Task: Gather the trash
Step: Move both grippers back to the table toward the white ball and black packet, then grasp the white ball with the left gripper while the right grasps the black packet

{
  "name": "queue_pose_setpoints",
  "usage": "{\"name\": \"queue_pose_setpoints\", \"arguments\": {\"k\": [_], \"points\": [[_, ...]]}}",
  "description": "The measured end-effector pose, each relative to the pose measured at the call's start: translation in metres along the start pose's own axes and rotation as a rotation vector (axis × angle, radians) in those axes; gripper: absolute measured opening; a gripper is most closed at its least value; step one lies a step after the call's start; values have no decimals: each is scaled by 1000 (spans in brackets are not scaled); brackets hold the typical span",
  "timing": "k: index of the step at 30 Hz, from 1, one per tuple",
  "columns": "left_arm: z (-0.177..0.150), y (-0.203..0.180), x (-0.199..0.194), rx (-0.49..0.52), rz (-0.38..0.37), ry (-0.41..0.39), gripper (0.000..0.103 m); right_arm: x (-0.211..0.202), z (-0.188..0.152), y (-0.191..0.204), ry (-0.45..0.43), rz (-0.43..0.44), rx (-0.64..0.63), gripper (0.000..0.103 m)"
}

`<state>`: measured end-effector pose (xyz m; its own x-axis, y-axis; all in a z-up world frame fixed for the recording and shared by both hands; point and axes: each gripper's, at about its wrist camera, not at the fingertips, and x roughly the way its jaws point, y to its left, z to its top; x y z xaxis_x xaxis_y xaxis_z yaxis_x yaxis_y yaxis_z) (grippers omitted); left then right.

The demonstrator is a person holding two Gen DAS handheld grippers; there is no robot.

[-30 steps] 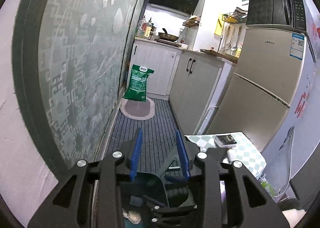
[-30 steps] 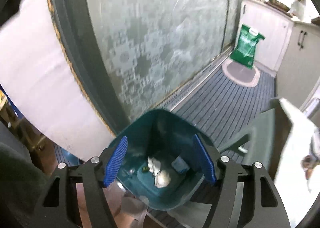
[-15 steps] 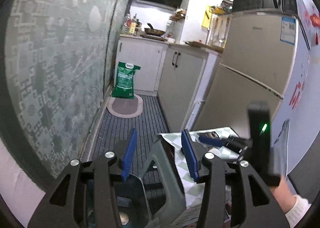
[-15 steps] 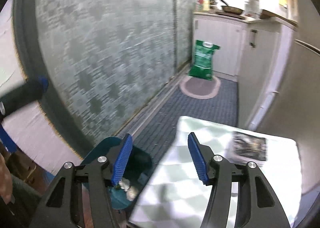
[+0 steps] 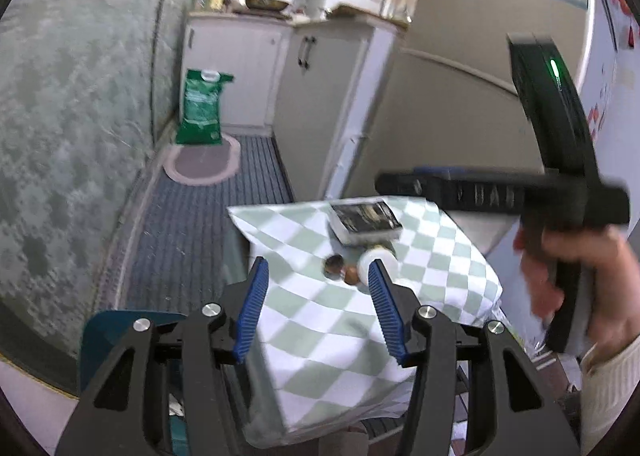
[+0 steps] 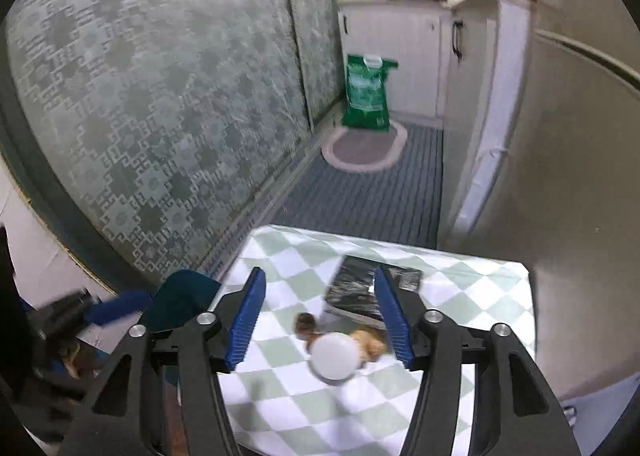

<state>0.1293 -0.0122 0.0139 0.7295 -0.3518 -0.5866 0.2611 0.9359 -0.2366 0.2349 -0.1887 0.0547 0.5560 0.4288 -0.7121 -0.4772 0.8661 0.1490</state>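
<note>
A small table with a green-and-white checked cloth (image 5: pixel 320 332) (image 6: pixel 288 268) carries brown scraps of trash (image 5: pixel 340 268) (image 6: pixel 306 324) beside a white round lid or cup (image 5: pixel 378 262) (image 6: pixel 334 356) and a dark book (image 5: pixel 364 218) (image 6: pixel 360 288). A teal trash bin (image 5: pixel 120 332) (image 6: pixel 180 300) stands at the table's left. My left gripper (image 5: pixel 316 312) is open and empty over the table's near edge. My right gripper (image 6: pixel 320 320) is open and empty above the scraps and white lid. It also shows in the left wrist view (image 5: pixel 452 188), held in a hand.
A fridge (image 5: pixel 460 68) and white cabinets (image 5: pixel 320 96) stand to the right and behind. A patterned glass partition (image 6: pixel 160 96) runs along the left. A green bag (image 5: pixel 198 112) (image 6: pixel 366 96) and an oval mat (image 6: pixel 364 148) lie on the striped floor.
Both grippers have swung from over the teal bin to the right and up over the checked table. The right gripper now hovers above the scraps.
</note>
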Motion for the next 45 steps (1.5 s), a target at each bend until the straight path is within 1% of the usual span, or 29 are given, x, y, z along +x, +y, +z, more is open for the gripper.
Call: {"name": "queue_pose_setpoints", "arguments": {"k": [1, 3, 4, 7, 9, 12, 15, 18, 20, 24, 26, 29, 33, 36, 45], "points": [[-2, -5, 8, 5, -6, 15, 54, 4, 3, -7, 28, 1, 12, 64], [-5, -13, 21, 17, -13, 37, 55, 10, 5, -20, 59, 9, 52, 72], [-6, -18, 28, 26, -16, 49, 55, 12, 5, -25, 68, 17, 69, 72], [-11, -28, 45, 47, -25, 80, 61, 22, 2, -37, 109, 38, 115, 76], [-14, -36, 53, 54, -31, 97, 61, 25, -2, -44, 122, 42, 137, 79], [-16, -44, 69, 51, -42, 120, 61, 25, -4, -52, 125, 60, 159, 81], [-15, -45, 82, 38, -54, 125, 61, 25, -5, -59, 125, 72, 176, 81], [-14, -45, 91, 38, -46, 125, 61, 26, -8, -64, 130, 71, 177, 81], [-13, -48, 98, 61, -26, 135, 61, 28, -11, -67, 137, 78, 178, 81], [-11, -49, 105, 70, -20, 140, 61, 32, -16, -72, 147, 89, 184, 82], [-10, -48, 109, 62, -23, 147, 56, 33, -17, -73, 147, 90, 187, 82], [-10, -52, 111, 70, -21, 150, 52, 35, -18, -76, 149, 87, 195, 83], [-9, -53, 114, 75, -18, 152, 51, 35, -19, -77, 145, 87, 195, 84], [-8, -54, 113, 81, -12, 146, 41, 35, -19, -77, 142, 84, 194, 84], [-11, -51, 105, 88, -38, 150, 41, 35, -16, -75, 135, 76, 198, 84]]}}
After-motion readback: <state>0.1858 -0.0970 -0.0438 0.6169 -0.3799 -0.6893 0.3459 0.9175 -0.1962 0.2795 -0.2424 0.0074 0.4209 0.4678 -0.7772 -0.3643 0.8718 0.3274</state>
